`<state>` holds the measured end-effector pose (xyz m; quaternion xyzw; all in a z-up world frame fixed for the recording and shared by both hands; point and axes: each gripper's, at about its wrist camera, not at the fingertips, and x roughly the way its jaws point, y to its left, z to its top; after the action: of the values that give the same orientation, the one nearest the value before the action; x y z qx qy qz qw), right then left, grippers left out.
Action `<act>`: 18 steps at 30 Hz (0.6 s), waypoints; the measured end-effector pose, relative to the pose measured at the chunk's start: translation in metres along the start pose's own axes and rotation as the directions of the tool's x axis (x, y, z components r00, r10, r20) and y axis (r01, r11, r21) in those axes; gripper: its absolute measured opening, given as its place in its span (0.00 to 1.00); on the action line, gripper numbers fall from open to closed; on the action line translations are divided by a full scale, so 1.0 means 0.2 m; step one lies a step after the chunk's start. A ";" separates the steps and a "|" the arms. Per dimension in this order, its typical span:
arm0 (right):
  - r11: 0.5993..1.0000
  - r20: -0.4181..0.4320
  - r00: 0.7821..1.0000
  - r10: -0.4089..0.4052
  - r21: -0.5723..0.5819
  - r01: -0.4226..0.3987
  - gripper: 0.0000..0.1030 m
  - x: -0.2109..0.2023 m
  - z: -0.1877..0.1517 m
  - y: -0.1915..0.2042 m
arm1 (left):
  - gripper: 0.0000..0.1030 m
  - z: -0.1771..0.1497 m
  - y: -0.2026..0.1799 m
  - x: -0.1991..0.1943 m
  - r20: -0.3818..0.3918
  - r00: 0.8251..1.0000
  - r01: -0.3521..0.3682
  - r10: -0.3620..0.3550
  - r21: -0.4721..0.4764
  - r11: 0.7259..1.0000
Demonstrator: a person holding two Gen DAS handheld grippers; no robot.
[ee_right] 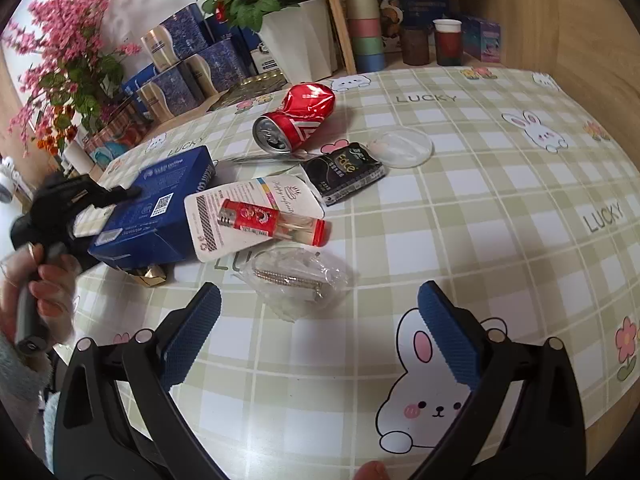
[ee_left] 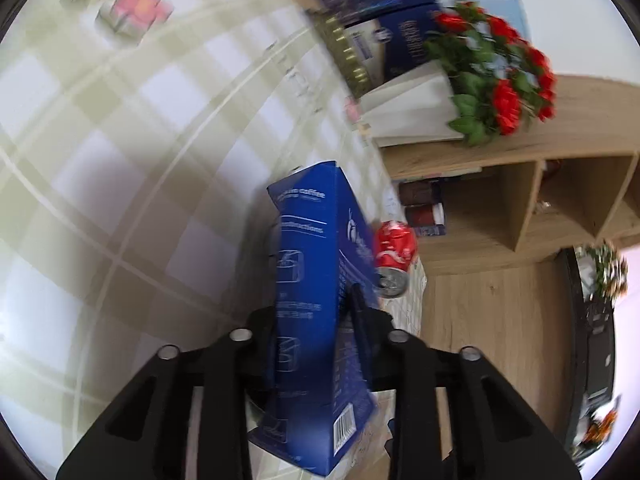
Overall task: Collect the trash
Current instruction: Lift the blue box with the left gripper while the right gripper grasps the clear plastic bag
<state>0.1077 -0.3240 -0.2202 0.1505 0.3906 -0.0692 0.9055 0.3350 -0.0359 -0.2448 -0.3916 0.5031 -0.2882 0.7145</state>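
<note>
Left wrist view, smeared by blur, shows the left gripper [ee_left: 316,312] with its black fingers closed against the two narrow sides of a dark blue cardboard coffee box [ee_left: 316,280]; the box stands between them, tilted, its barcode end nearest the lens; whether it is clear of the checked green-and-white tablecloth [ee_left: 120,184] is hard to say. Just past the box lies a crushed red drink can [ee_left: 394,254], near the table's edge.

From the right wrist view the same box [ee_right: 160,208] sits at the left of the table in that gripper [ee_right: 100,200], with a person's hand [ee_right: 44,292] on the handle. The right gripper [ee_right: 320,336] hangs above the cloth, its blue-padded fingers spread wide with nothing between them; ahead of it lie a clear plastic bag of screws [ee_right: 296,280], a red lighter [ee_right: 272,220] on a white card [ee_right: 224,216], a black packet [ee_right: 344,172], a clear round lid [ee_right: 400,146] and the dented can [ee_right: 296,120].
</note>
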 end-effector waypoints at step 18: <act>0.996 -0.094 0.995 0.019 -0.086 -0.027 0.75 0.17 0.02 0.07 | 0.14 -0.17 -0.60 -0.48 0.211 0.976 -0.139 0.050 0.436 0.889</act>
<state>0.1362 -0.3122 -0.2389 0.1182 0.4335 -0.0345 0.8927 0.2697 -0.0308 -0.1013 -0.2177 0.3696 -0.3214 0.8442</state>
